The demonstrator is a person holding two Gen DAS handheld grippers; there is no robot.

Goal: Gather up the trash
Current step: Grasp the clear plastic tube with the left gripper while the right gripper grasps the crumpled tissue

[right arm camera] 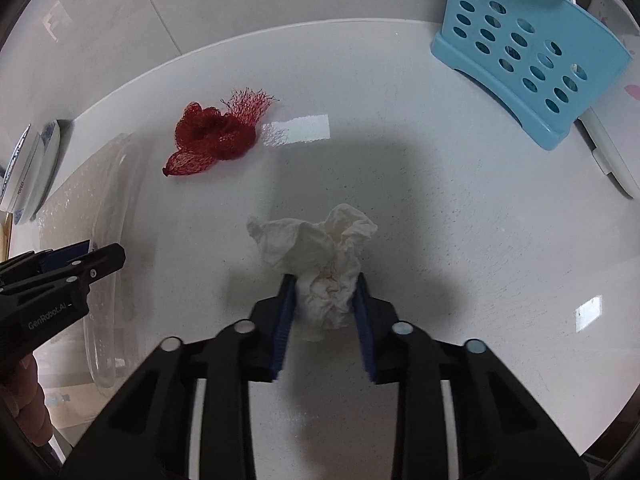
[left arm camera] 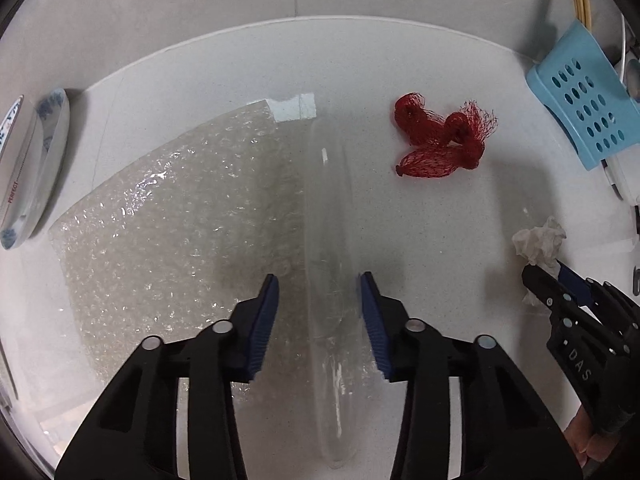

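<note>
- Nearest to us, the right gripper [right arm camera: 325, 280] has its pads pressed into both sides of the crumpled tissue [right arm camera: 320, 256], which sits on the white counter [right arm camera: 440, 220]; we judge that grip made, though the tissue is not yet lifted.
- The left gripper [left arm camera: 319, 284] stands partly open astride the raised fold of the bubble wrap [left arm camera: 168, 216]. Its pads [left arm camera: 267, 312] look clear of the fold, so we count nothing held there.
- Further out, the red net [left arm camera: 438, 136] lies loose on the counter, well apart from both grippers and untouched.
- Beyond it, by the wall, stands a blue basket [right arm camera: 528, 52]; two plates [left arm camera: 32, 168] lean at the far left edge.
- We see no bin in either view, so nothing looks collected yet: one piece is gripped, one is straddled, one is waiting. By our reckoning the task is in its early part.
</note>
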